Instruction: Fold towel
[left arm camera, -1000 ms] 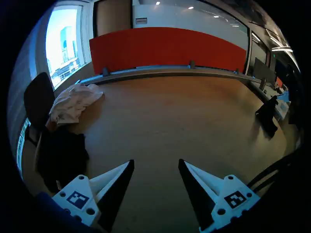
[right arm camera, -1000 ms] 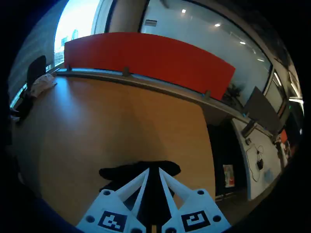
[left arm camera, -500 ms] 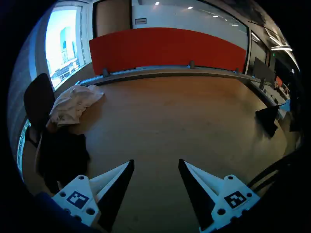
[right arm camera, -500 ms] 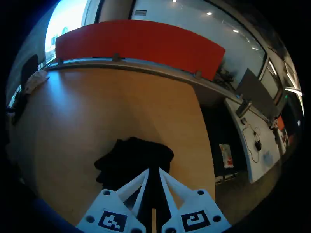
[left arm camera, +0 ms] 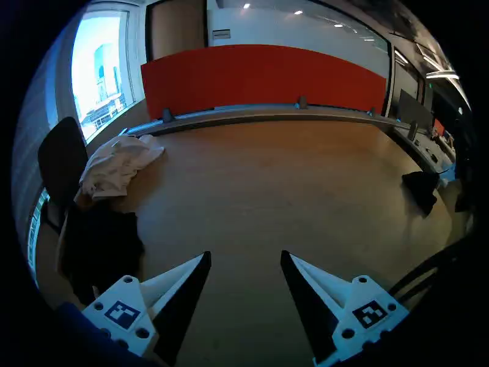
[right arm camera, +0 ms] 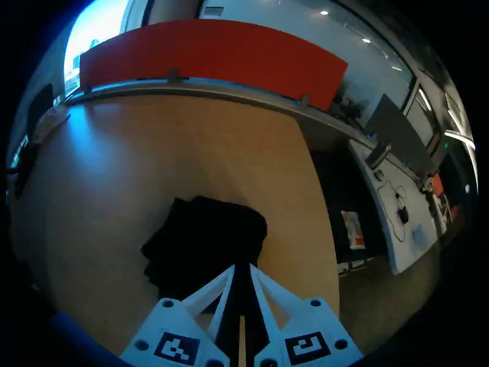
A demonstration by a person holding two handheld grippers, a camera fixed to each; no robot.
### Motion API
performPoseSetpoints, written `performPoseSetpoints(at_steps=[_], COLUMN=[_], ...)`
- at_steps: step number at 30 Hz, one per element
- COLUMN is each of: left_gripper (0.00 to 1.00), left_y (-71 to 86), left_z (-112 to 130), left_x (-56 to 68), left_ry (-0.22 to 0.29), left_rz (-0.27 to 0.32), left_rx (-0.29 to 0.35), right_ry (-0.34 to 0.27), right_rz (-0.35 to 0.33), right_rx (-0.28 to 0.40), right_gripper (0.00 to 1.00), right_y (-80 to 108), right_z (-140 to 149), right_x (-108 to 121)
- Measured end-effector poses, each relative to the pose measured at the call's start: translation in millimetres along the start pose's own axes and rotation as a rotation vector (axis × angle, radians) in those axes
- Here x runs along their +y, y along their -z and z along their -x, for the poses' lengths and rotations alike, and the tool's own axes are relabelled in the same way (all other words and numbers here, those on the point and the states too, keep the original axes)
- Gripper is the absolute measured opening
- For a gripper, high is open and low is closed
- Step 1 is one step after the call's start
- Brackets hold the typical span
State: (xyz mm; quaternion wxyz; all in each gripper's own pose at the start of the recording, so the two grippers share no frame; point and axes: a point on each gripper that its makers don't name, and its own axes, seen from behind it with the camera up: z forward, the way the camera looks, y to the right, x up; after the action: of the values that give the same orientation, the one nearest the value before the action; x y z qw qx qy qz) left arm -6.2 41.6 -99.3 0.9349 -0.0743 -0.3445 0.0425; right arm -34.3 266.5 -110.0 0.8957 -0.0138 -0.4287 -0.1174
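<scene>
- Right gripper [right arm camera: 242, 272]: the fingers are drawn to a narrow slit with dark fabric filling it. It is judged to be clamped on the near hem of the black towel [right arm camera: 208, 235].
- Governing relation: the towel is spread straight ahead of the right fingertips, running away from them across the table [right arm camera: 153, 159] toward its far edge. It is kept close to the right edge, near the near-right corner.
- Long axis: a crumpled, roughly four-sided patch is presented, slightly longer along the gripper's line than across it. No crisp axis can be read, since the outline is lobed on its left side.
- Left gripper [left arm camera: 244, 263]: the fingers are held wide apart over bare wood near the table's near edge, with nothing between them.
- From the left gripper view, the black towel [left arm camera: 420, 186] is seen far to the right beside the right edge, well apart. The right hand is therefore the nearer, and a long sideways reach would be required of the left one.
- Materials: the towel is matte, limp and light-absorbing, so folds are hard to make out. The tabletop is smooth, pale-orange wood with a soft sheen.
- Other cloth: a rumpled white cloth [left arm camera: 119, 164] is heaped at the far-left corner, and a dark garment [left arm camera: 101, 244] is draped at the left edge.
</scene>
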Motion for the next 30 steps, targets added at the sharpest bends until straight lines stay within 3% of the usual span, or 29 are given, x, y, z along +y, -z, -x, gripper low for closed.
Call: performPoseSetpoints(at_steps=[18,30], left_gripper=[0.84,0.84], left_y=[4.7,4.8], left_z=[2,5], left_x=[-4.2,-2.6], left_ry=[-0.017,-0.022], left_rz=[-0.010,-0.011], left_rx=[-0.001,-0.004], right_ry=[-0.096,-0.129], right_rz=[0.042,0.060], right_rx=[-0.109,-0.155], right_gripper=[0.05,0.05], right_y=[-17.8,-28.3], right_z=[53,70], right_x=[5,5])
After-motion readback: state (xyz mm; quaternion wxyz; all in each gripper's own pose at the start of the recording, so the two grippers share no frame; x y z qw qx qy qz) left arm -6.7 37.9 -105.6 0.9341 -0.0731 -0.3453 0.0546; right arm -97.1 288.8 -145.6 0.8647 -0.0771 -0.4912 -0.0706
